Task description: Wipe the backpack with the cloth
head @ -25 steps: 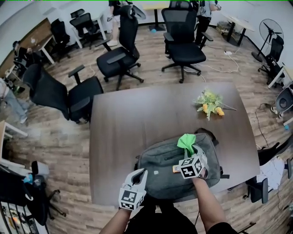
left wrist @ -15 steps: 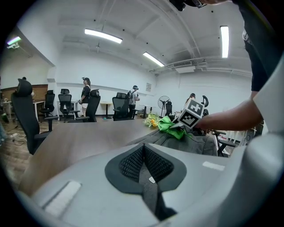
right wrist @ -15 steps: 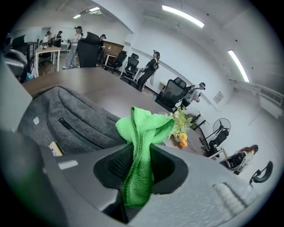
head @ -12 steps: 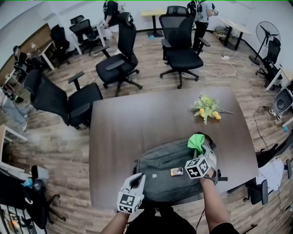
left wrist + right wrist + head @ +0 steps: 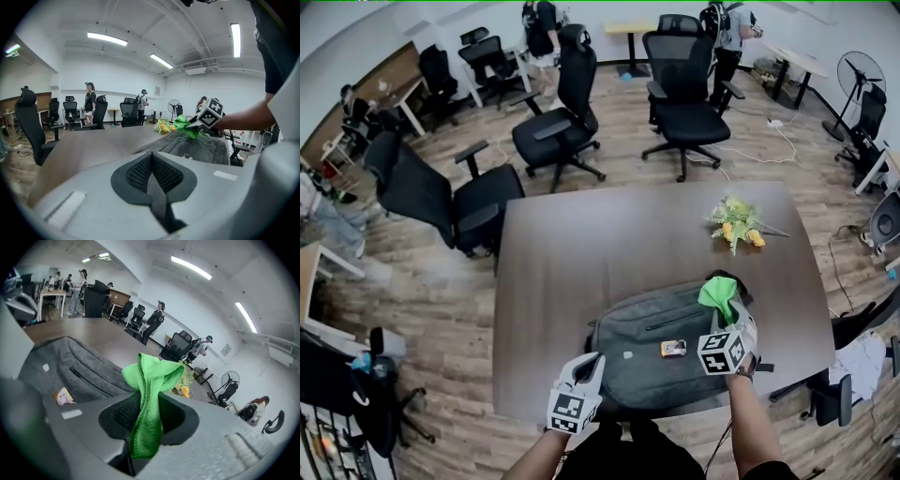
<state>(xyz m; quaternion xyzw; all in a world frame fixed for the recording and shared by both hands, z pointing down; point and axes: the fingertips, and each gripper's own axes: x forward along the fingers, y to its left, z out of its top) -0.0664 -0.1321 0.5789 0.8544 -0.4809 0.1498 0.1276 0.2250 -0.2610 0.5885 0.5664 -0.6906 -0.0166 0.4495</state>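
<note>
Head view: the right gripper point(image 5: 724, 317) is out over the far right corner of the grey backpack point(image 5: 652, 361), jaws pinched tight on the green cloth point(image 5: 718, 294). The bag lies by the near edge of the table point(image 5: 581, 253), long axis left to right, so nearly all its face stretches leftward from the cloth. That's where I'd expect the wipe to run. Left gripper point(image 5: 589, 364) sits at the bag's near left corner, jaws together on nothing. One backpack, one cloth, one bunch of flowers point(image 5: 736, 222).
</note>
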